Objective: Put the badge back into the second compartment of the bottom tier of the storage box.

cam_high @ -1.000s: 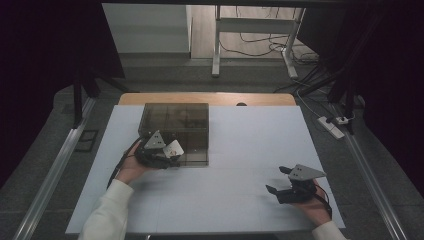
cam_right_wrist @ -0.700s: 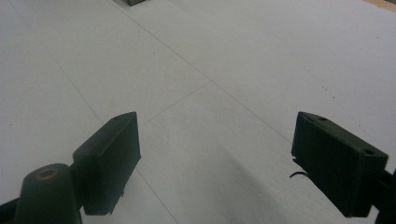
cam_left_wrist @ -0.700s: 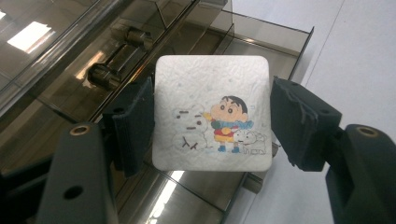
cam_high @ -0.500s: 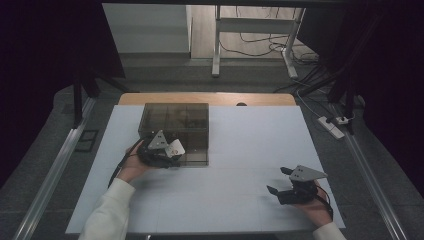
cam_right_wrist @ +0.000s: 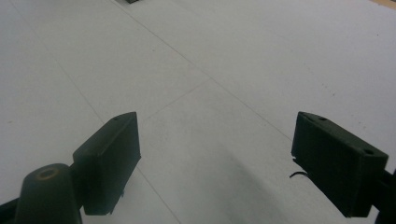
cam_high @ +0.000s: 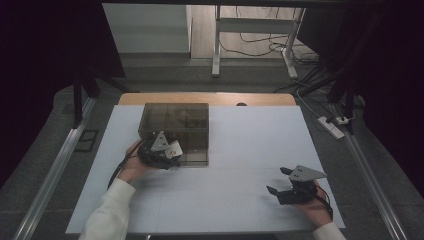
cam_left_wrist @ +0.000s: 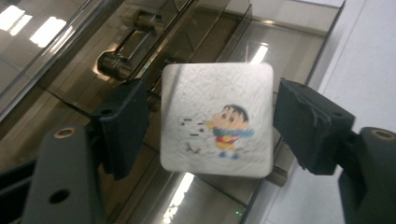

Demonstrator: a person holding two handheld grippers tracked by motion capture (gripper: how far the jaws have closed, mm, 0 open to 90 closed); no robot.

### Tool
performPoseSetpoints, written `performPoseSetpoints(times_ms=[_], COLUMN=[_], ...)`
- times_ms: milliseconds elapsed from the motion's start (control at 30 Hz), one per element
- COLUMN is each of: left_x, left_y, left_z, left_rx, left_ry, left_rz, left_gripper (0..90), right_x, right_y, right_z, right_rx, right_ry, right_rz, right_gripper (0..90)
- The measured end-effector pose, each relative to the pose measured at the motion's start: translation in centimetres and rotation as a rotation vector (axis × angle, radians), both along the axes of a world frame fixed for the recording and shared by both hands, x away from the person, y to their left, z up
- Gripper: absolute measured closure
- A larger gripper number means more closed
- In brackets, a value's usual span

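Item: white square tile point(cam_left_wrist: 217, 119), rounded corners, printed with a small cartoon figure. It is seen between the jaws of the left claw point(cam_left_wrist: 210, 121), with a narrow gap visible on each side, so it is not pressed by the pads; these jaws have just been opening. What carries the tile cannot be told.

Item: smoked transparent box point(cam_high: 175, 131), with a metal handle point(cam_left_wrist: 114, 60) on its lid, set on the white surface point(cam_high: 250, 150) toward the far left. The left claw point(cam_high: 172, 150) is held at the box's near edge.

Item: right claw point(cam_high: 280, 182), held low at the near right of the surface, well apart from the box; its jaws are spread wide with nothing between them.
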State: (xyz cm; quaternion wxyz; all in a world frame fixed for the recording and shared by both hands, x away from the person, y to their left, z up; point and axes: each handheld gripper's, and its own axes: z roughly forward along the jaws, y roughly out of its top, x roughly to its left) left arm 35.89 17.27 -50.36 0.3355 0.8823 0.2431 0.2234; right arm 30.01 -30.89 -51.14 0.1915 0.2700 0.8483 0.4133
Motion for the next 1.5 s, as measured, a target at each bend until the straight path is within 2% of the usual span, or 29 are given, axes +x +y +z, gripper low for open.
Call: performPoseSetpoints(times_ms=[167, 367, 533, 633, 733, 933, 1200, 1333, 1500], left_x=[-0.1, -0.2, -0.5, -0.7, -1.0, -1.7, -2.5, -2.9, -3.7], left_y=[0.1, 0.1, 0.3, 0.3, 0.3, 0.5, 0.5, 0.2, -0.1], left_z=[0.1, 0.2, 0.6, 0.6, 0.6, 0.7, 0.8, 0.9, 0.8], left_rx=[-0.024, -0.021, -0.053, -0.057, -0.083, -0.105, -0.139, -0.16, -0.162], left_ry=[0.009, 0.008, 0.011, 0.018, 0.028, 0.041, 0.036, 0.052, 0.07], left_rz=[0.003, 0.002, -0.002, -0.002, 0.002, 0.006, 0.009, 0.01, 0.014], left_gripper=[25.0, 25.3, 26.8, 26.8, 27.1, 27.8, 28.1, 28.0, 27.8], right_x=[0.0, 0.0, -0.1, 0.0, 0.0, 0.0, 0.1, -0.1, -0.4], right_y=[0.0, 0.0, 0.0, 0.0, 0.1, 0.0, -0.2, -0.4, -0.4], right_z=[0.0, 0.0, 0.0, 0.0, 0.0, 0.0, -0.1, -0.1, 0.0], right_rx=[0.004, 0.004, 0.004, 0.0, 0.0, 0.005, 0.006, 0.01, 0.013], right_ry=[-0.001, -0.002, -0.002, 0.0, 0.002, -0.001, 0.006, 0.005, -0.004], right_rz=[-0.002, -0.002, -0.002, 0.0, 0.001, -0.001, -0.009, -0.019, -0.021], right_gripper=[15.0, 15.1, 15.0, 15.0, 15.1, 15.1, 15.1, 15.1, 15.1])
